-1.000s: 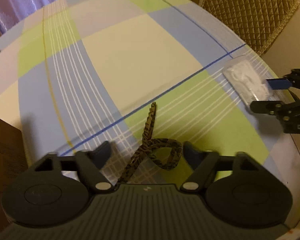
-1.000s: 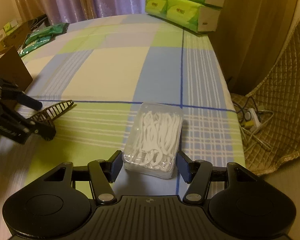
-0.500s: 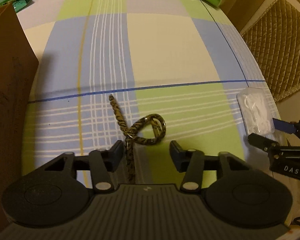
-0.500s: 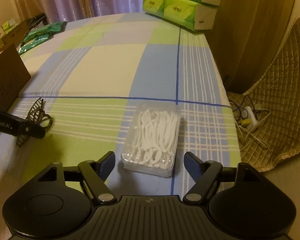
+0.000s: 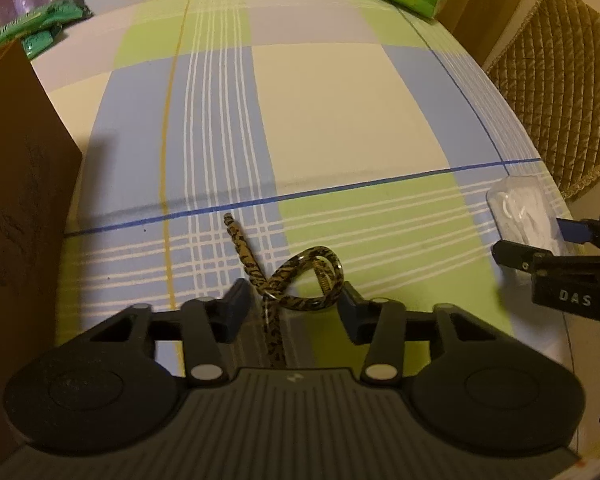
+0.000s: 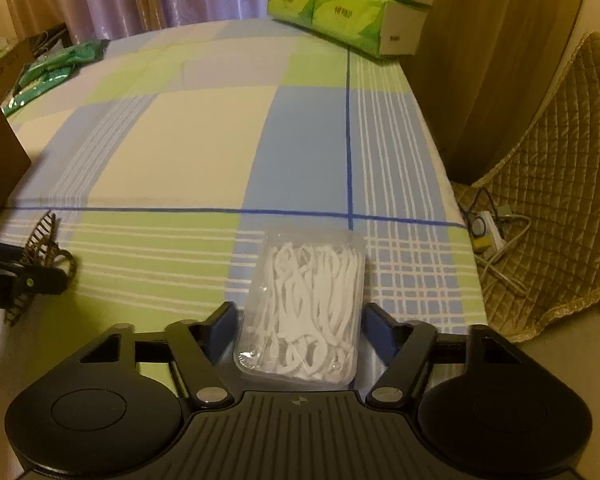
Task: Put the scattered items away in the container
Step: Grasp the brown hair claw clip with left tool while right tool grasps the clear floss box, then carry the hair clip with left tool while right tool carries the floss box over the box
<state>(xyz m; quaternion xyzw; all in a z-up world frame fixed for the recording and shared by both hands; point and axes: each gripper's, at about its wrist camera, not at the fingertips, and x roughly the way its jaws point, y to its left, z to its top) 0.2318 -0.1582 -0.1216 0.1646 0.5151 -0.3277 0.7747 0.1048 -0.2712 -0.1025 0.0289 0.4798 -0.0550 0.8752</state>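
**Both grippers parked over their items, nothing grabbed**

Left gripper (image 5: 291, 307): fingers spread apart, low over the checked tablecloth (image 5: 320, 100). Leopard-print cord (image 5: 276, 276) lying flat between the fingers, loop sitting close to the right fingertip (image 5: 350, 308), one straight tail running forward past the left fingertip, the other tail disappearing back under the gripper body. Not pinched, gaps visible on both sides. Brown cardboard box (image 5: 16, 184) standing off to the left of the fingers, well apart from the cord.

Right gripper (image 6: 300, 326): fingers also apart, straddling the clear plastic box of white floss picks (image 6: 304, 308). Near end of the box between the two pads, far end sticking out ahead of the fingertips. Left pad (image 6: 224, 326) looks very close to the box wall, contact or not hard to say; a sliver of cloth showing by the right one.

Further ahead of the right fingers: green tissue packs (image 6: 340, 4) stacked at the far edge. Green wrappers (image 6: 56, 68) far off to the front left.
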